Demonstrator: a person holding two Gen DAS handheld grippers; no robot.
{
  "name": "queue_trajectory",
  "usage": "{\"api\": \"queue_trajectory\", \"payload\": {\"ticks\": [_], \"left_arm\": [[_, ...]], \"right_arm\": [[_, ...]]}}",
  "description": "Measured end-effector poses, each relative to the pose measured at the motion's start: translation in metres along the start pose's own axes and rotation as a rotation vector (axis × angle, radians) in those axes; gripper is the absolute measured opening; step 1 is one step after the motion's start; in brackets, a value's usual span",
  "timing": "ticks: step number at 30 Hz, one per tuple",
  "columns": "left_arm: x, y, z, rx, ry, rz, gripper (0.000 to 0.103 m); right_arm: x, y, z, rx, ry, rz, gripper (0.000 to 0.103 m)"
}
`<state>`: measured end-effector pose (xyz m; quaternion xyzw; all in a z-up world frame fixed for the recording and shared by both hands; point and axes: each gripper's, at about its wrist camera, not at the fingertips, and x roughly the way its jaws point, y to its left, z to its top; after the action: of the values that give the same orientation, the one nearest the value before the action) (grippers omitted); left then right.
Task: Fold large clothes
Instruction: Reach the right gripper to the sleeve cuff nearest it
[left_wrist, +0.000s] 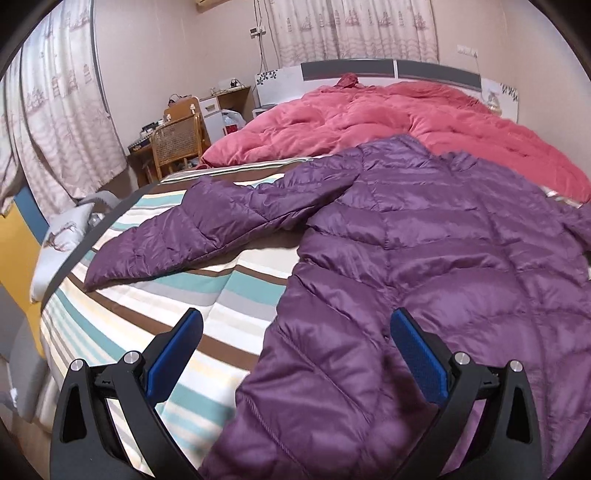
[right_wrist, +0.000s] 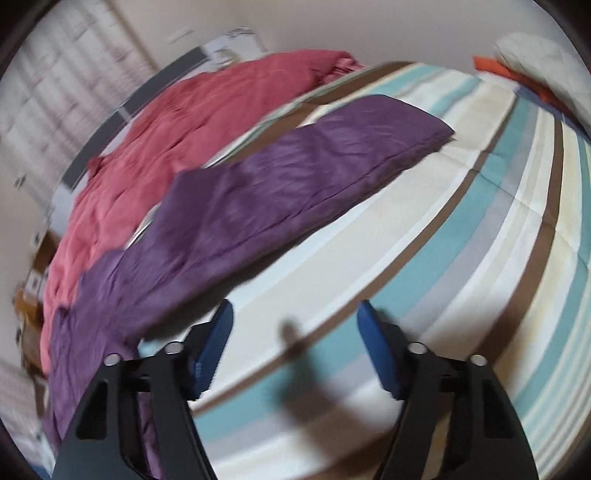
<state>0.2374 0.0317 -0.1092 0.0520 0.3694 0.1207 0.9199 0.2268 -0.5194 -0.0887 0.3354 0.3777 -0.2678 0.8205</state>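
A purple quilted down jacket (left_wrist: 424, 258) lies spread flat on the striped bed cover (left_wrist: 166, 295), one sleeve (left_wrist: 192, 229) stretched out to the left. My left gripper (left_wrist: 295, 332) is open and empty, hovering over the jacket's lower left edge. In the blurred right wrist view the other sleeve (right_wrist: 295, 173) stretches away to the upper right over the striped bed cover (right_wrist: 480, 240). My right gripper (right_wrist: 295, 325) is open and empty, above bare cover just right of the jacket body (right_wrist: 110, 314).
A pink duvet (left_wrist: 369, 122) is bunched at the head of the bed, also in the right wrist view (right_wrist: 166, 129). A wooden chair (left_wrist: 175, 144) and desk stand left of the bed. White and orange cloth (right_wrist: 535, 62) lies at the far right edge.
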Motion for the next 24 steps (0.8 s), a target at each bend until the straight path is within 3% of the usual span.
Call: {"api": "queue_trajectory", "payload": {"ticks": [7,12,16,18,24], "left_arm": [[0.03,0.003,-0.001,-0.031,0.079,0.048,0.101],[0.042,0.005,0.003,-0.039,0.111,0.039,0.101],[0.051,0.002,-0.001,-0.022,0.14,0.048,0.101],[0.052,-0.001,-0.004,-0.013,0.144,0.057,0.101],[0.051,-0.006,-0.006,0.009,0.139,0.078,0.101]], "right_arm": [[0.03,-0.014,0.037,0.092,-0.024,-0.038,0.059],[0.047,-0.018,0.061,0.142,-0.063,-0.05,0.059],[0.05,-0.029,0.074,0.189,-0.096,-0.082,0.046],[0.052,-0.031,0.079,0.203,-0.107,-0.09,0.046],[0.06,-0.035,0.091,0.174,-0.135,-0.143,0.017]]}}
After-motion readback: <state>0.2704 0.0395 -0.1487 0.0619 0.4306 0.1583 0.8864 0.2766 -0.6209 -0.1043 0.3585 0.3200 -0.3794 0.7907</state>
